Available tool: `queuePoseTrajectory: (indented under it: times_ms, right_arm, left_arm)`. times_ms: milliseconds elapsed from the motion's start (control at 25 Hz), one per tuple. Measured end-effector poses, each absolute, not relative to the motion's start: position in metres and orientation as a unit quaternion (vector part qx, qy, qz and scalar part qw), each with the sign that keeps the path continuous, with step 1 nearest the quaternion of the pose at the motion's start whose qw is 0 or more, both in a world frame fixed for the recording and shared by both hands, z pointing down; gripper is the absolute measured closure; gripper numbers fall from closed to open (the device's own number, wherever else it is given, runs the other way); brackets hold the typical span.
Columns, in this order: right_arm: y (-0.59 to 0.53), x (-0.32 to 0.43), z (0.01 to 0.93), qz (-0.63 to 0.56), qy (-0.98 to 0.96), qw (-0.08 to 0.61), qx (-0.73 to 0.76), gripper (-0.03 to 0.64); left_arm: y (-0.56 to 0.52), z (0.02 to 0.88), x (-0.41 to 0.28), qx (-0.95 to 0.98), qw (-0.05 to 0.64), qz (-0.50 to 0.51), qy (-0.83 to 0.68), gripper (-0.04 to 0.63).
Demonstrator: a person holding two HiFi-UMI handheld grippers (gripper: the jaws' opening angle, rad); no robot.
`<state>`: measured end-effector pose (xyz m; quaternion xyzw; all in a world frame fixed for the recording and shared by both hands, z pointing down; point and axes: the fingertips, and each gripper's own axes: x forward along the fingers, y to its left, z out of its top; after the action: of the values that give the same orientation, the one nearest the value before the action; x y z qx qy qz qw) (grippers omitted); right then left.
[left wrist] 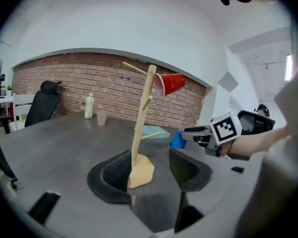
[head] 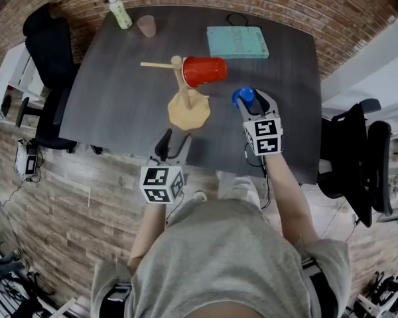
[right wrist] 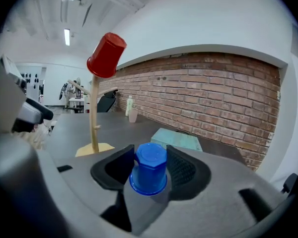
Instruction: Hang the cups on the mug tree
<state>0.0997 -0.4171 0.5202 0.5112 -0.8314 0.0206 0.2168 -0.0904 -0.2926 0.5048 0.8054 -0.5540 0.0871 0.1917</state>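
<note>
A wooden mug tree [head: 188, 108] stands mid-table on its tan base, with a red cup [head: 204, 71] hung mouth-first on one of its pegs. The tree [left wrist: 141, 128] and the red cup [left wrist: 170, 84] rise beyond my left gripper [left wrist: 151, 170], which is open and empty near the table's front edge [head: 174, 140]. A blue cup [right wrist: 150, 168] stands upside down on the table to the right of the tree. My right gripper [right wrist: 150, 163] is shut on it, both pads against its sides. In the head view the blue cup [head: 243, 97] shows between the right gripper's [head: 251, 102] fingers.
At the back of the dark table [head: 119, 98] lie a teal book [head: 237, 42], a small pink cup [head: 146, 26] and a pale green bottle [head: 120, 12]. Black office chairs stand at the left [head: 43, 28] and right [head: 358, 158]. A brick wall runs behind.
</note>
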Motion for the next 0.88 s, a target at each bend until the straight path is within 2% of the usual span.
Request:
queuePoseTrajectory:
  times_ms: [880]
  right_arm:
    - [-0.332,0.038,0.397,-0.058,-0.862,0.132,0.487,0.413]
  left_arm:
    - [-0.225,0.486,-0.114,0.809,0.171,0.075,-0.558,0.364]
